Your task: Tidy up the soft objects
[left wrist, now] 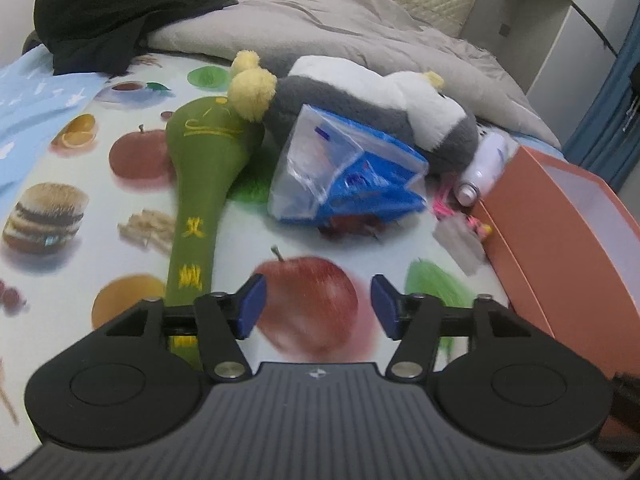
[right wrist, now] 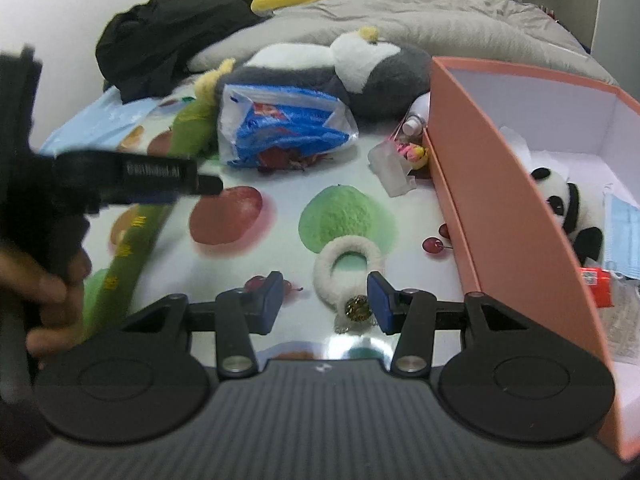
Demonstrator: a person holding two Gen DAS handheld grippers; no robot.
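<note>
Yellow embroidered characters on green plush mallet (left wrist: pixel 196 184), unreadable; blurred white lettering on left gripper (right wrist: pixel 152 171).

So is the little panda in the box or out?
In. The panda sits inside the orange box, behind its near wall, beside a blue mask.

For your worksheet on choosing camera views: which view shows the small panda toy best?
The right wrist view: the panda toy sits in plain sight inside the orange box. In the left wrist view only the box's outer wall and part of its bare inside show; no panda is visible.
</note>
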